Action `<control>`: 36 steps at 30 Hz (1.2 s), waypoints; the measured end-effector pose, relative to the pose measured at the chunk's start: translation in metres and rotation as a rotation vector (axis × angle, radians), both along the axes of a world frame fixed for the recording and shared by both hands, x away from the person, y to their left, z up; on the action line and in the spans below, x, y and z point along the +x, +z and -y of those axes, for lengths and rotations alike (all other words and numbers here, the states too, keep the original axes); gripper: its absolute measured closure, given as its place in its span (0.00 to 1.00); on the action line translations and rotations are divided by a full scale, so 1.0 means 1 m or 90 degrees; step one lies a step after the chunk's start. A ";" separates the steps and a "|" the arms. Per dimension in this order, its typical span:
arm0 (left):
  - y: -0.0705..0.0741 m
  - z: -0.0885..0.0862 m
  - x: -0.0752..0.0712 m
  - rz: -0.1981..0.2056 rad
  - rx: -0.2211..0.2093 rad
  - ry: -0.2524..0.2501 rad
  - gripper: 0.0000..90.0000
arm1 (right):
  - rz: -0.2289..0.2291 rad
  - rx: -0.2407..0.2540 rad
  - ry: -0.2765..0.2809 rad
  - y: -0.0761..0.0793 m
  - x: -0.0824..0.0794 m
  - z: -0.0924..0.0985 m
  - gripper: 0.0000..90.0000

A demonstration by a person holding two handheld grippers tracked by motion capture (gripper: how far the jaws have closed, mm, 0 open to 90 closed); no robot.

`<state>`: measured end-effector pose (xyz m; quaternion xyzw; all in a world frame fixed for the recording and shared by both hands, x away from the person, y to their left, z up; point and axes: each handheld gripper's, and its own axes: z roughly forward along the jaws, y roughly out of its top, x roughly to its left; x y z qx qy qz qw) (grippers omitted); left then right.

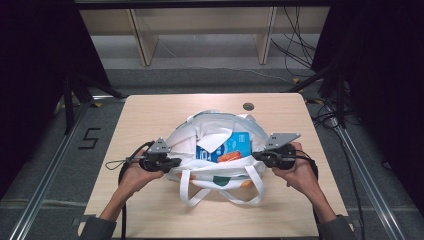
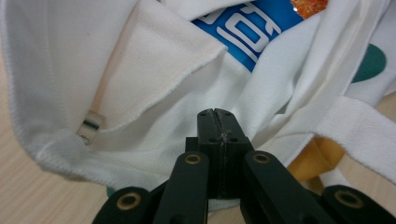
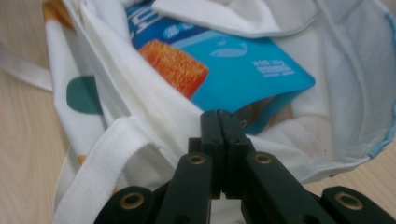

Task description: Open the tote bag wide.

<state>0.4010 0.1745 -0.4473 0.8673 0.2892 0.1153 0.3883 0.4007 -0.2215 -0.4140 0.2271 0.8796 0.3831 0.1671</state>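
A white cloth tote bag (image 1: 220, 150) lies on the light wooden table (image 1: 150, 115), its mouth spread wide between the two grippers. The left gripper (image 1: 172, 162) sits at the bag's left edge and the right gripper (image 1: 256, 156) at its right edge, each held by one of the person's hands from below.

In the left gripper view, the left gripper (image 2: 218, 122) has its jaws pressed fully together, and the tips lie against the white fabric of the bag's rim; whether a fold of cloth is pinched between them cannot be told. Just above and beyond those tips an inner flap of the bag (image 2: 154, 60) folds over, and a white webbing handle (image 2: 359, 128) runs off to the right of the jaws.

In the right gripper view, the right gripper (image 3: 220, 122) is likewise clenched, its tips resting at the bag's rim right in front of the lower corner of a blue pouch (image 3: 243, 60) that lies inside the bag. An orange ribbed item (image 3: 175, 65) sits against the pouch, up and to the left of the jaw tips. To the left of the jaws a handle strap (image 3: 100, 163) hangs down, and the bag's outer side there shows a dark green dot (image 3: 84, 93).
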 end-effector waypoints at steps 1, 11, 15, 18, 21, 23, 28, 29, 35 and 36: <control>0.000 0.000 0.000 -0.002 -0.003 0.001 0.99 | 0.008 0.006 -0.005 0.000 0.000 0.001 1.00; 0.019 -0.010 -0.005 0.043 -0.068 0.041 0.86 | 0.036 0.040 -0.006 0.007 0.001 -0.006 0.99; 0.026 -0.015 -0.015 0.060 -0.087 0.068 0.77 | 0.045 0.058 -0.023 0.011 -0.002 0.001 0.96; 0.028 -0.020 -0.021 0.066 -0.104 0.081 0.73 | 0.054 0.068 -0.034 0.013 -0.003 0.006 0.93; 0.029 -0.025 -0.027 0.065 -0.116 0.095 0.72 | 0.054 0.074 -0.042 0.015 -0.003 0.009 0.90; 0.030 -0.028 -0.028 0.072 -0.114 0.094 0.71 | 0.058 0.078 -0.047 0.014 -0.002 0.009 0.90; 0.029 -0.031 -0.036 0.065 -0.124 0.097 0.68 | 0.052 0.087 -0.065 0.012 -0.004 0.010 0.84; 0.029 -0.032 -0.037 0.070 -0.119 0.095 0.68 | 0.060 0.084 -0.063 0.013 -0.003 0.012 0.84; 0.031 -0.033 -0.040 0.070 -0.118 0.094 0.62 | 0.058 0.089 -0.068 0.012 -0.003 0.013 0.76; 0.030 -0.033 -0.040 0.070 -0.121 0.093 0.61 | 0.052 0.097 -0.083 0.012 -0.005 0.012 0.73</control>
